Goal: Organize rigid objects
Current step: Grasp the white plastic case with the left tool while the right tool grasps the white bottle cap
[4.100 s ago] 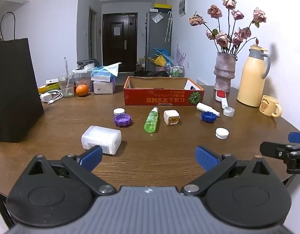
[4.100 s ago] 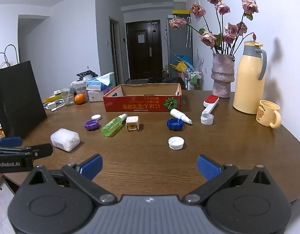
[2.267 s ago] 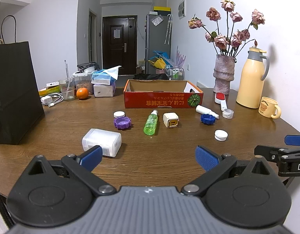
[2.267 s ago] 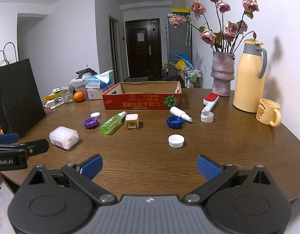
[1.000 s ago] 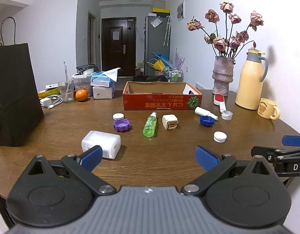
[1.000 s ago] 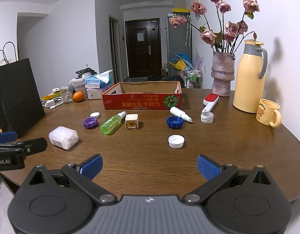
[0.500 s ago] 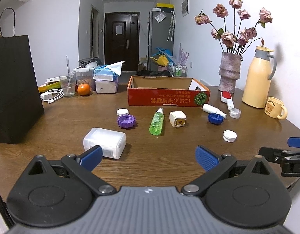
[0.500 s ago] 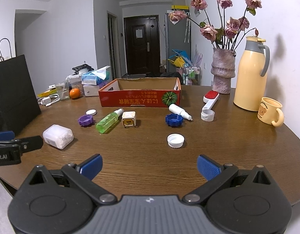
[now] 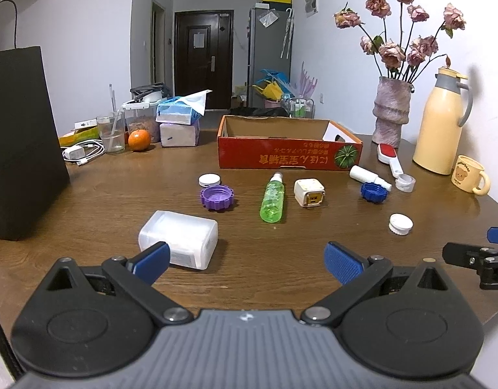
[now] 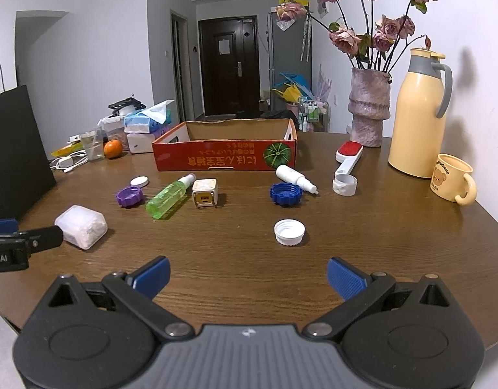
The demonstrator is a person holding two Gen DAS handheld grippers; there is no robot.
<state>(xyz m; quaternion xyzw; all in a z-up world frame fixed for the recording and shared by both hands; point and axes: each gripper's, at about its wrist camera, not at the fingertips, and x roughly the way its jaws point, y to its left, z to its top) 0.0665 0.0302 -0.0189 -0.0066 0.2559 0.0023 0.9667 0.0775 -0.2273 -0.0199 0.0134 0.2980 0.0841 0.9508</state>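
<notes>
Both tools hover spread over the near edge of the counter (image 9: 87,201), gripping nothing: left tool (image 9: 245,261), right tool (image 10: 247,275). The white case (image 9: 178,238) lies at 11 o'clock of the left tool, its near corner hidden behind a blue pad. The red box (image 10: 226,159) stands at 12 o'clock (floor hidden by its wall). Green bottle (image 10: 168,199) and caps lie between, scattered.

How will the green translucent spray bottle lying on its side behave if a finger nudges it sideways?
The green translucent spray bottle is round and lies flat on the wooden table, so it would probably roll rather than slide. It looks like rigid plastic, likely stiff under a pinch. The smooth wall may slip; gripping across the body seems safer than the narrow white cap.
</notes>
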